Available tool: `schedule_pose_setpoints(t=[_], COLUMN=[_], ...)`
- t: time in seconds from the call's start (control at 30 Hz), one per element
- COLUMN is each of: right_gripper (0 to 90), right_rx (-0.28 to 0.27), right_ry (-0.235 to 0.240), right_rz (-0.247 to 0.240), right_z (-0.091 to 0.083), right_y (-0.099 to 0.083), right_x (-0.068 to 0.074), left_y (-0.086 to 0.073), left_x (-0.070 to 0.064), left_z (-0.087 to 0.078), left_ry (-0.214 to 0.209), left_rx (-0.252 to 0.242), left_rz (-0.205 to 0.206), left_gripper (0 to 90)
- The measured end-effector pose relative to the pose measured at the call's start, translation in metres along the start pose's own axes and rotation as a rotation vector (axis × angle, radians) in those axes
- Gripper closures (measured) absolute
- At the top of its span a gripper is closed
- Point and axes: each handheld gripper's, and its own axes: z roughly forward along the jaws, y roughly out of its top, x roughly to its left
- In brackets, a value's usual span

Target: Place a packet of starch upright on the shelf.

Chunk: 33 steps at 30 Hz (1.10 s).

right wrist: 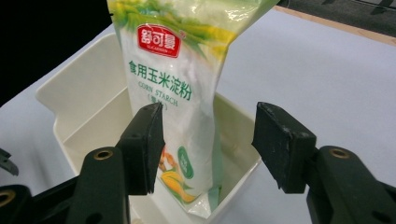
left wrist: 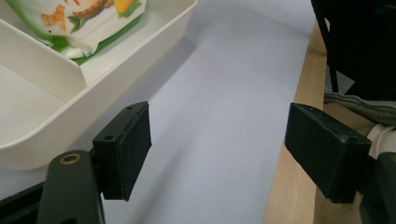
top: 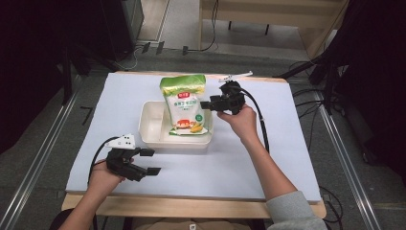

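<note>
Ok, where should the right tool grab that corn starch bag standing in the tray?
Probably the corn starch bag at mid-height, across its narrow side edge, coming from the right tool, whose open jaws already straddle it. The bag stands upright in the white tray, its upper half clear of the walls.

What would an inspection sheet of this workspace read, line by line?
Surface: table under a pale sheet, wooden edge along the near side.
Job's things: corn starch bag stands upright in the right compartment of the white tray; left compartment empty.
Clutter: nothing seen.
Grippers: right hand-held gripper open, jaws either side of the bag, no contact visible; left hand-held gripper open, low over the sheet near the front left of the tray, holding nothing.
Cables: a black cable trails from the right one along the forearm; another loops from the left one.
Surroundings: grey floor, metal rails on both sides, loose wires on the right.
</note>
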Motion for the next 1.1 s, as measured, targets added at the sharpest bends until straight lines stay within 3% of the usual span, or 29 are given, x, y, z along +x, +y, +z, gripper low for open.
schedule_pose_setpoints(t=[0.6,1.1], right_gripper=[42.9,42.0], right_rx=[0.028,0.026], right_ry=[0.001,0.012], right_rz=[-0.019,-0.060], right_z=[-0.013,-0.038], right_y=[-0.023,-0.053], right_x=[0.007,0.024], left_y=[-0.001,-0.001], left_x=[0.000,0.000], left_z=[0.002,0.001], left_ry=[0.000,0.008], left_rx=[0.014,0.008], left_rz=[0.002,0.004], left_gripper=[23.5,23.6])
